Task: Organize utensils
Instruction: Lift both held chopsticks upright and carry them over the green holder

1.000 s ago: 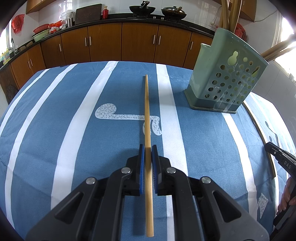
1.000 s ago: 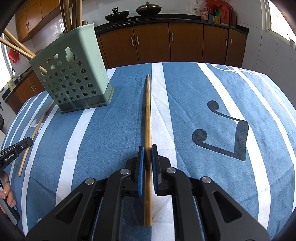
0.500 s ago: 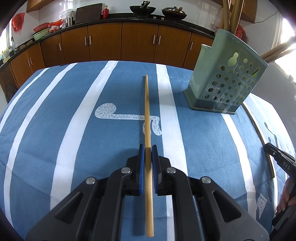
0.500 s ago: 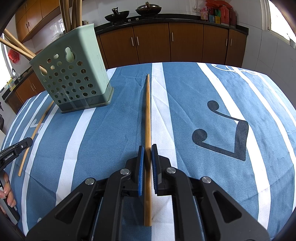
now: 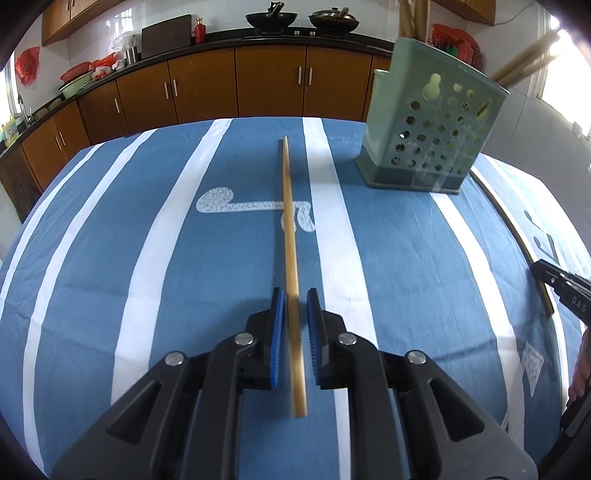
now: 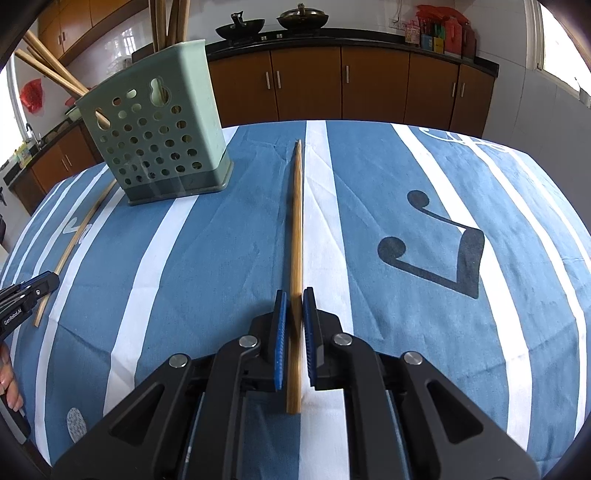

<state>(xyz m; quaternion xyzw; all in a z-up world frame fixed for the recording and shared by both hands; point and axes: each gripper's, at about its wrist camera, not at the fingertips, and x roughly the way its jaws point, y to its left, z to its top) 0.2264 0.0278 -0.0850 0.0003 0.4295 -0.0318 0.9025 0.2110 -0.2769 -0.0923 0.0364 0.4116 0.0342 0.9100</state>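
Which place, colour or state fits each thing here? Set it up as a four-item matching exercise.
Things:
1. right gripper
2. green holder
3. woks
4. tablecloth

Descriptions:
A. on the back counter
B. blue with white stripes
C. shut on a chopstick
D. upright, with chopsticks standing inside

Pairs: 1-C, 2-D, 3-A, 4-B

Holder (image 6: 159, 136) on the cloth (image 6: 406, 314), left of chopstick (image 6: 296, 229); sticks apparently inside.
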